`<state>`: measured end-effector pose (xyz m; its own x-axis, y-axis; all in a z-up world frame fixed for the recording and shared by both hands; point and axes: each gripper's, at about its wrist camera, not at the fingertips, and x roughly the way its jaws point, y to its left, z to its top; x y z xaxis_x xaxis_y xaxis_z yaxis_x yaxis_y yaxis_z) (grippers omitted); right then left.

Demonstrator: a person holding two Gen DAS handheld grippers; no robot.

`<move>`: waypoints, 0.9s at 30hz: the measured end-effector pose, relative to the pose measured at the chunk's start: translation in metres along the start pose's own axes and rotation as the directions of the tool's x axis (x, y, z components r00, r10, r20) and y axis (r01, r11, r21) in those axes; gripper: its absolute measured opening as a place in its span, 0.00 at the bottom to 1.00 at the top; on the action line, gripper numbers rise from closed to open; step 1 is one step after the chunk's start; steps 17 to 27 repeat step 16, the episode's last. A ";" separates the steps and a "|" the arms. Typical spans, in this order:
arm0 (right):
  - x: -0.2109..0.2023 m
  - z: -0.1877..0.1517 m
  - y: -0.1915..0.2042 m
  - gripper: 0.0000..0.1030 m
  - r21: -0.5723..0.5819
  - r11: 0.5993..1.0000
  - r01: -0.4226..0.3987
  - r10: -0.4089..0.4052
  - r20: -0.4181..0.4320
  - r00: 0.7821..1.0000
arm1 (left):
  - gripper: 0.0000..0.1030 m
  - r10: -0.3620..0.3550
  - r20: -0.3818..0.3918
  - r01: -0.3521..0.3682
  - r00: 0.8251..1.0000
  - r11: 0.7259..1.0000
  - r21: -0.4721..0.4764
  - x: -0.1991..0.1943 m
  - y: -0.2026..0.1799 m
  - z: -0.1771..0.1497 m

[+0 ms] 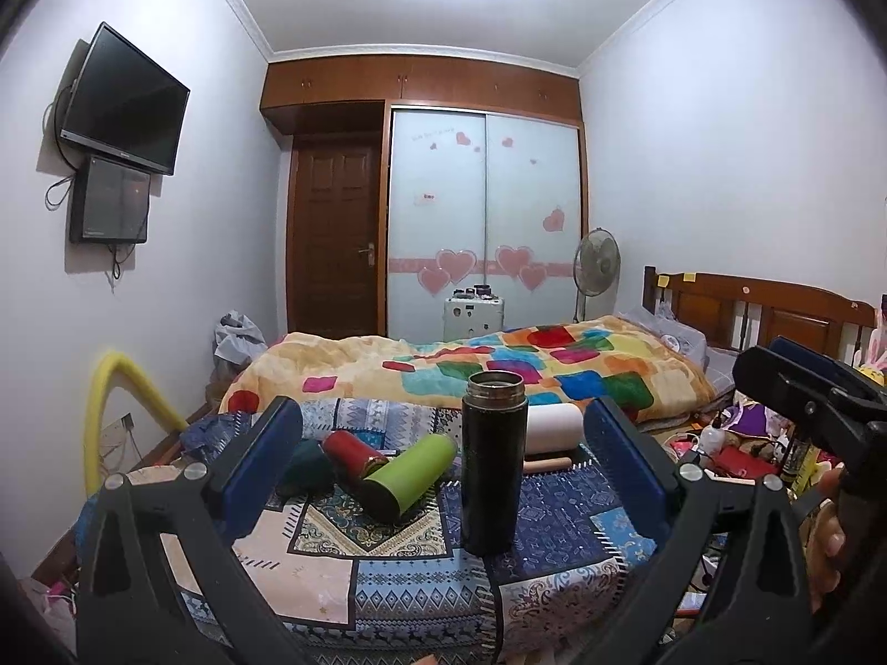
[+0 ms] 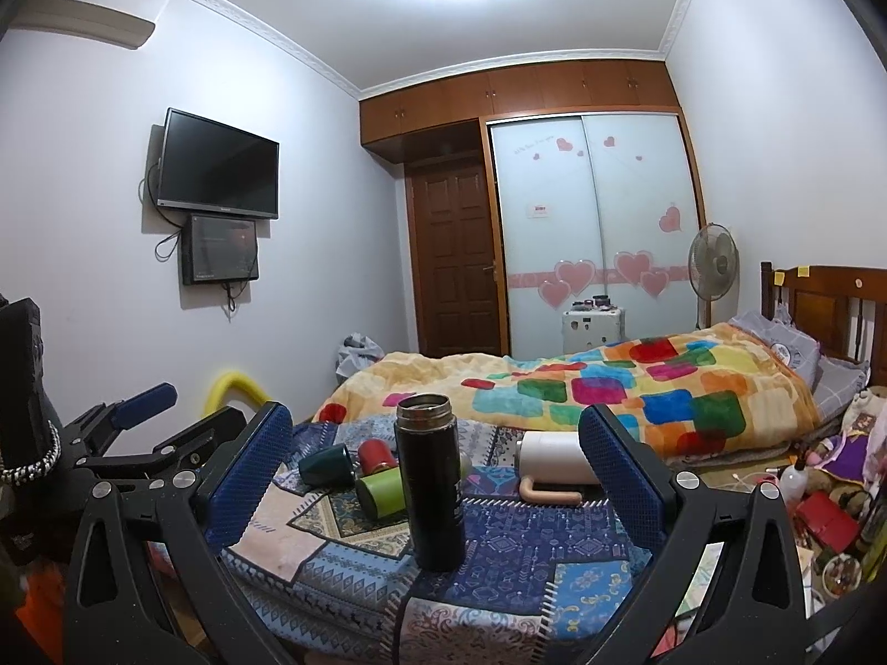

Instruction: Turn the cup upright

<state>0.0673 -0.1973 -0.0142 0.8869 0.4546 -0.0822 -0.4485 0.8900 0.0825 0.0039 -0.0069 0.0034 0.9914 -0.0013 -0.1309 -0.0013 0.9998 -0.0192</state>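
Both my grippers, left point(image 1: 443, 460) and right point(image 2: 435, 471), gaped wide, empty; black flask point(image 1: 493, 463) stood upright, looking smooth, rigid, top-heavy — I'd grasp mid-body

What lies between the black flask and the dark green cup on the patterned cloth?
In the right wrist view, the lime green cup and the red cup, both on their sides, lie between the upright black flask and the dark green cup.

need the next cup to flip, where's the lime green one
In both views the lime green cylindrical cup lies on its side on the patterned cloth, left of the upright black flask.
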 end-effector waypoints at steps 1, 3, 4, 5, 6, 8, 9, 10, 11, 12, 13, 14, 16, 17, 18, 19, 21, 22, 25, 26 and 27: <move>0.000 0.000 0.000 1.00 -0.001 1.000 0.001 -0.001 0.001 1.000 | 1.00 -0.002 -0.004 0.002 1.000 1.000 0.001 0.000 0.000 0.000; 0.000 0.000 0.000 1.00 0.000 1.000 0.001 -0.001 0.002 1.000 | 1.00 -0.004 -0.007 0.004 1.000 1.000 0.000 0.001 0.000 -0.001; 0.000 0.000 0.000 1.00 0.002 1.000 0.000 0.000 0.001 1.000 | 1.00 -0.005 -0.008 0.005 1.000 1.000 -0.002 0.001 0.000 -0.001; 0.000 0.000 0.000 1.00 0.003 1.000 0.000 0.000 0.000 1.000 | 1.00 -0.007 -0.008 0.007 1.000 1.000 -0.005 0.000 0.000 0.000; 0.000 0.000 0.000 1.00 0.004 1.000 -0.001 0.001 -0.001 1.000 | 1.00 -0.007 -0.008 0.007 1.000 1.000 -0.007 0.001 0.000 -0.001; 0.000 0.000 0.000 1.00 0.004 1.000 -0.001 0.001 -0.002 1.000 | 1.00 -0.004 -0.010 0.003 1.000 1.000 -0.011 0.001 0.001 0.000; 0.000 0.000 0.000 1.00 0.006 1.000 -0.002 0.002 -0.002 1.000 | 1.00 -0.003 -0.010 0.003 1.000 1.000 -0.011 0.001 0.001 -0.001; 0.000 0.000 -0.001 1.00 0.005 1.000 -0.003 0.003 -0.002 1.000 | 1.00 -0.001 -0.010 0.000 1.000 1.000 -0.010 0.001 0.001 -0.001; 0.001 0.000 0.000 1.00 0.006 1.000 -0.003 0.003 -0.002 1.000 | 1.00 0.000 -0.011 0.000 1.000 1.000 -0.009 0.001 0.001 -0.001; 0.000 0.000 0.000 1.00 0.008 1.000 -0.003 0.003 -0.001 1.000 | 1.00 0.000 -0.012 0.000 1.000 1.000 -0.008 0.002 0.001 -0.001; 0.001 0.000 0.000 1.00 0.008 1.000 -0.003 0.003 -0.002 1.000 | 1.00 0.001 -0.013 -0.001 1.000 1.000 -0.006 0.002 0.000 -0.001; 0.001 0.000 0.000 1.00 0.008 1.000 -0.005 0.005 -0.003 1.000 | 1.00 0.000 -0.014 0.000 1.000 1.000 -0.005 0.002 0.000 -0.001; 0.001 0.000 0.000 1.00 0.010 1.000 -0.005 0.006 -0.005 1.000 | 1.00 -0.002 -0.016 0.002 1.000 1.000 -0.002 0.003 -0.001 -0.002; 0.001 0.000 0.000 1.00 0.010 1.000 -0.005 0.006 -0.005 1.000 | 1.00 -0.002 -0.016 0.002 1.000 1.000 -0.002 0.003 -0.001 -0.002; 0.001 0.000 0.000 1.00 0.010 1.000 -0.005 0.006 -0.005 1.000 | 1.00 -0.002 -0.016 0.002 1.000 1.000 -0.002 0.003 -0.001 -0.002; 0.001 0.000 0.000 1.00 0.010 1.000 -0.005 0.006 -0.005 1.000 | 1.00 -0.002 -0.016 0.002 1.000 1.000 -0.002 0.003 -0.001 -0.002; 0.001 0.000 0.000 1.00 0.010 1.000 -0.005 0.006 -0.005 1.000 | 1.00 -0.002 -0.016 0.002 1.000 1.000 -0.002 0.003 -0.001 -0.002; 0.001 0.000 0.000 1.00 0.010 1.000 -0.005 0.006 -0.005 1.000 | 1.00 -0.002 -0.016 0.002 1.000 1.000 -0.002 0.003 -0.001 -0.002; 0.001 0.000 0.000 1.00 0.010 1.000 -0.005 0.006 -0.005 1.000 | 1.00 -0.002 -0.016 0.002 1.000 1.000 -0.002 0.003 -0.001 -0.002; 0.001 0.000 0.000 1.00 0.010 1.000 -0.005 0.006 -0.005 1.000 | 1.00 -0.002 -0.016 0.002 1.000 1.000 -0.002 0.003 -0.001 -0.002; 0.001 0.000 0.000 1.00 0.010 1.000 -0.005 0.006 -0.005 1.000 | 1.00 -0.002 -0.016 0.002 1.000 1.000 -0.002 0.003 -0.001 -0.002</move>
